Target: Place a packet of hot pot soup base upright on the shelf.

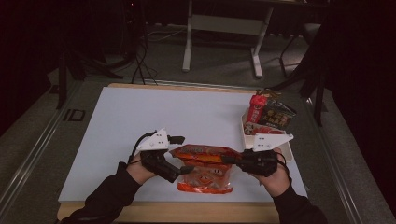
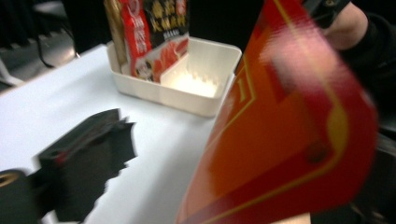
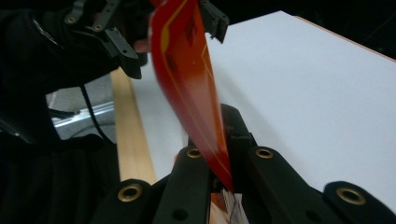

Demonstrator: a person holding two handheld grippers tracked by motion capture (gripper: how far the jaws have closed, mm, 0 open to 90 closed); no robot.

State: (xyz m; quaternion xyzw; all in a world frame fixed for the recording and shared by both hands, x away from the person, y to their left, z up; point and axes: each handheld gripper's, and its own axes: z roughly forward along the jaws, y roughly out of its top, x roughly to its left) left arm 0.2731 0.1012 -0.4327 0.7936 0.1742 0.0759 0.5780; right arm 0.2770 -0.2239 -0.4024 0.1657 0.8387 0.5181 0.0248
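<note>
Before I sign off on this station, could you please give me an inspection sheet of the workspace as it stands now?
Surface: white table top on a wooden board, bare apart from the items below.
Job's things: orange snack bag at the near edge, between the two grippers.
Clutter: cream tray at the right edge, holding upright snack packets.
Grippers: right gripper shut on the snack bag's edge; left gripper open, jaws on either side of the bag without pressing it.
Cables: black cable looping from the left gripper; more cables on the floor beyond.
Surroundings: dark room, white table frame behind.
</note>
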